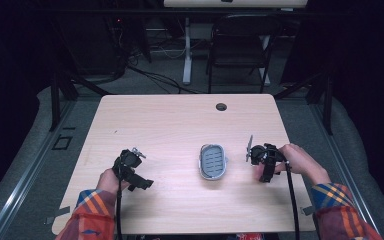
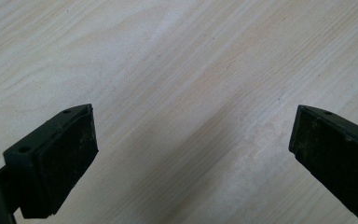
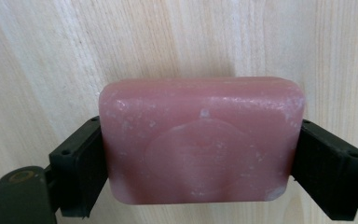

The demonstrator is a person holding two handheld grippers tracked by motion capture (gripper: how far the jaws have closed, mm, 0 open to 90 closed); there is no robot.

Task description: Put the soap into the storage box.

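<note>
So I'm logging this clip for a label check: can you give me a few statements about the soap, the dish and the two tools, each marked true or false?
1. The right tool is shut on the pink soap bar. True.
2. The left tool holds the soap dish. False: its jaws stand wide apart over bare table.
3. The grey soap dish lies on the table between the two tools. True.
4. The soap bar already lies in the dish. False: the dish shows its slotted floor, and the bar sits between the right tool's jaws.
5. The dish stands at the table's far edge by the cable hole. False: it lies nearer the person.
</note>
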